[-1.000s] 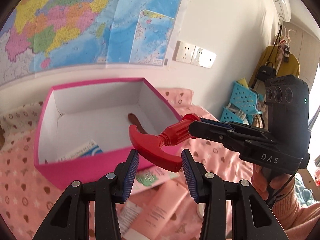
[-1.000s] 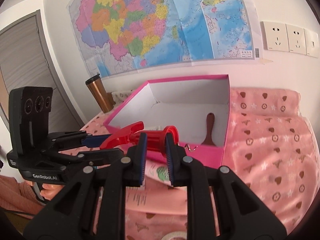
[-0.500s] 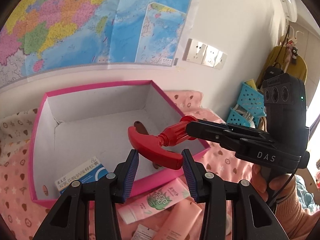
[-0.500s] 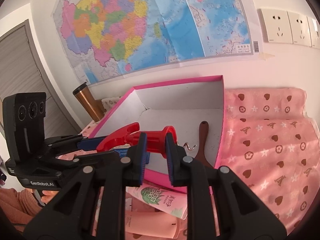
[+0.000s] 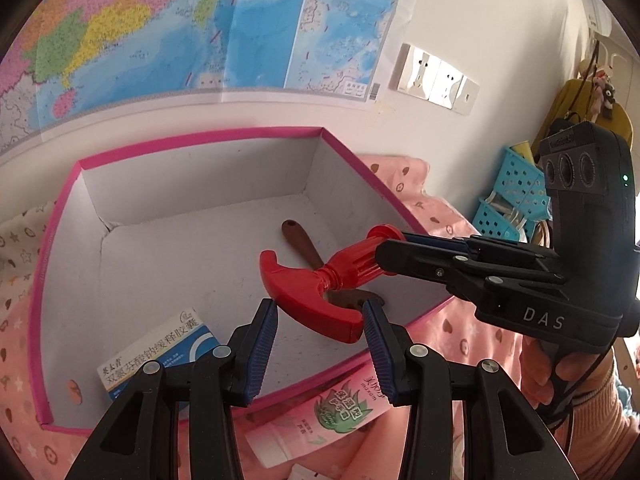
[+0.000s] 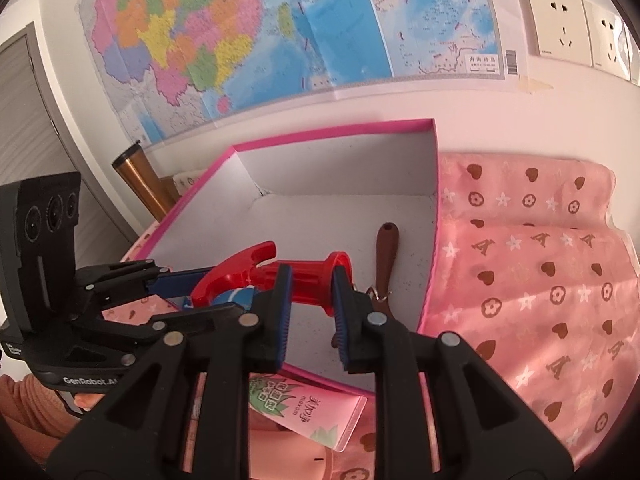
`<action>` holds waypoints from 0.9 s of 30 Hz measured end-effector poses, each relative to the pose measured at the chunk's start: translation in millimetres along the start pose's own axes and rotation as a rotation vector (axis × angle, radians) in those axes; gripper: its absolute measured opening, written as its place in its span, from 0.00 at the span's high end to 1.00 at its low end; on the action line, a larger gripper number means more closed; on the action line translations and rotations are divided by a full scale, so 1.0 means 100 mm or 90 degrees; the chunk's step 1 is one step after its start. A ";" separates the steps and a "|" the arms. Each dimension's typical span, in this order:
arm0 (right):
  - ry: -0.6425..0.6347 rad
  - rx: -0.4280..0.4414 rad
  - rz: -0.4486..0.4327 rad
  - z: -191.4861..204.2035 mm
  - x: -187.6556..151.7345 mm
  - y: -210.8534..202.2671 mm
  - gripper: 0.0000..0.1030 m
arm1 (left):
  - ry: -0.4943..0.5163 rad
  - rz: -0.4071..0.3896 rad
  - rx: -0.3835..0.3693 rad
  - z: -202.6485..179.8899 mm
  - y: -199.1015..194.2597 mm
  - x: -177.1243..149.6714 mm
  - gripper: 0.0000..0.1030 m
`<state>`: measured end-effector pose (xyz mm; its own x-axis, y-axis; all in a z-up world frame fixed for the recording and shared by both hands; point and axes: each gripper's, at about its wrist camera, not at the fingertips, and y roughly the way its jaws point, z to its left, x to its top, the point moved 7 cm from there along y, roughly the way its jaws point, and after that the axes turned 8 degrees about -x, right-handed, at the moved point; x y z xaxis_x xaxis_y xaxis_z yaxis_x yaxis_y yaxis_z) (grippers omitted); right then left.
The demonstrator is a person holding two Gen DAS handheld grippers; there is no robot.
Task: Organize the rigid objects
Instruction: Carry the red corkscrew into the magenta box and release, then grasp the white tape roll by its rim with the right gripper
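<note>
A red T-handled tool (image 5: 308, 292) hangs over the front part of an open pink box (image 5: 200, 138), held from both sides. My left gripper (image 5: 318, 320) is shut on its curved crossbar, which lies slantwise between the blue pads. My right gripper (image 6: 311, 280) is shut on the ribbed red shaft (image 6: 308, 280); in the left wrist view it reaches in from the right (image 5: 384, 240). In the right wrist view the left gripper (image 6: 192, 276) comes in from the left. On the floor of the box (image 6: 332, 132) lie a brown-handled tool (image 6: 386, 248) and a blue-and-white medicine carton (image 5: 156, 356).
A pink tube (image 5: 332, 412) with a green leaf print lies on the pink patterned cloth (image 6: 540, 280) in front of the box. A copper tumbler (image 6: 140, 176) stands behind the box's left corner. Blue baskets (image 5: 512, 200) stand at the right. A wall with a map is right behind.
Both grippers have carried the red tool forward and down, from in front of the box's near wall to above its floor. Neither grip has changed.
</note>
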<state>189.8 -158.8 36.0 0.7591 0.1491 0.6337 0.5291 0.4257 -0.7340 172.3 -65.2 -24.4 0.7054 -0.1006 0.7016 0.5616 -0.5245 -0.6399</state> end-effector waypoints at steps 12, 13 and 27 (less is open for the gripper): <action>-0.006 -0.060 -0.017 -0.10 -0.16 -0.17 0.77 | 0.013 -0.046 0.007 0.01 -0.26 -0.06 0.57; -0.002 -0.049 -0.021 -0.09 -0.19 -0.23 0.77 | 0.014 -0.053 0.003 0.00 -0.31 -0.08 0.57; -0.014 -0.026 0.026 -0.06 -1.01 -0.64 0.63 | 0.038 -0.053 -0.040 -0.37 -0.58 -0.67 0.54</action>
<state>81.5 -206.2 17.5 0.7724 0.1846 0.6078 0.5135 0.3817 -0.7685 76.8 -59.1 -22.4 0.6295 -0.1045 0.7699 0.5870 -0.5852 -0.5594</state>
